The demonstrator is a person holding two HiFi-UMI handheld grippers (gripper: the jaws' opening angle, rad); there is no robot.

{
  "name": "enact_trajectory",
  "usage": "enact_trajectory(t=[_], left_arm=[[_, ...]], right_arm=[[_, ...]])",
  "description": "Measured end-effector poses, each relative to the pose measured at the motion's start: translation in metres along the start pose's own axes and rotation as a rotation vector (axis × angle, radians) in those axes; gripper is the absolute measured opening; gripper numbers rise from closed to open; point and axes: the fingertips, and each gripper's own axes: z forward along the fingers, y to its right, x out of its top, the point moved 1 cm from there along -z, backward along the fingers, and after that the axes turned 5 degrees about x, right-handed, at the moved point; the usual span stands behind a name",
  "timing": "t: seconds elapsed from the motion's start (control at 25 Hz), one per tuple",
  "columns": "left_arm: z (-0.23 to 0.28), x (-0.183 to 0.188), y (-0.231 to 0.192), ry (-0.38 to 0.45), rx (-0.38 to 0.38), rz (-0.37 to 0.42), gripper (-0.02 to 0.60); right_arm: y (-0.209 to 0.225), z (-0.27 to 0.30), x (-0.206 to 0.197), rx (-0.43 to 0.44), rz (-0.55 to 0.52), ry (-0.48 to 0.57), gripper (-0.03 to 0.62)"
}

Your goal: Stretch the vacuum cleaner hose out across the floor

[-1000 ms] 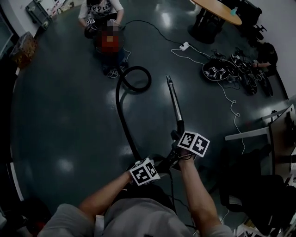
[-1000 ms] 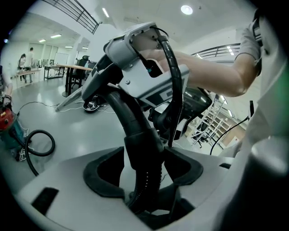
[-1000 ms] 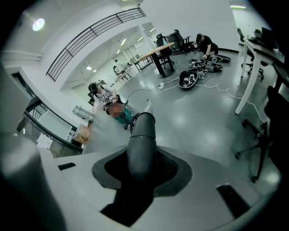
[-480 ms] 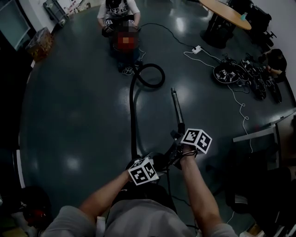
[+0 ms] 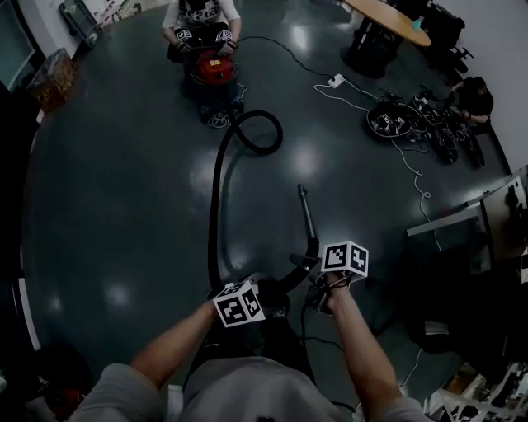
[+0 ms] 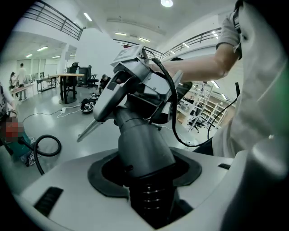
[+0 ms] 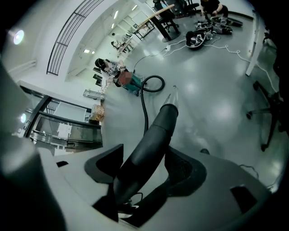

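Dark, glossy floor (image 5: 124, 206) fills the hall, with a round table (image 5: 396, 23) at the upper right. Low in the frame, the left tool (image 6: 146, 176) pinches the grey cuff (image 6: 140, 140) where the ribbed hose (image 5: 216, 206) begins, its jaws having just closed a little further on it. The right tool (image 7: 144, 173) has just been opening and stands spread around the black bent handle (image 7: 149, 144), seemingly not pressing on it, though the pads lie close. From the cuff the hose runs up the middle of the frame to a loop (image 5: 256, 132) beside the red cleaner (image 5: 213, 67) at the upper centre-left, where a person (image 5: 202, 15) sits. Soft, light and springy, the hose will probably recoil when slackened. The stiff cuff looks a better hold than the ribs.
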Motion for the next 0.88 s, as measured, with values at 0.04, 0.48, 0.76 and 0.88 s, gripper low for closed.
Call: enact_trajectory(t=[0.04,0.48,0.76,0.88], left_arm=[[-0.008,-0.01,0.002,-0.005,-0.019,0.026,0.245],[-0.076,-0.093,0.012,-0.13,-0.126,0.175,0.239],[-0.101,-0.123,0.029,-0.229,-0.152,0.256,0.239],[-0.114,-0.121,0.051,-0.268,-0.163,0.309,0.239]], right_arm=[[-0.003,0.002,-0.011,0.006,0.015,0.0,0.27],[-0.071,-0.041,-0.1,0.014,-0.652,0.005,0.273],[-0.089,0.011,-0.17,-0.15,-1.507,-0.261,0.272],[-0.098,0.026,-0.194,-0.111,-1.642,-0.325,0.272]])
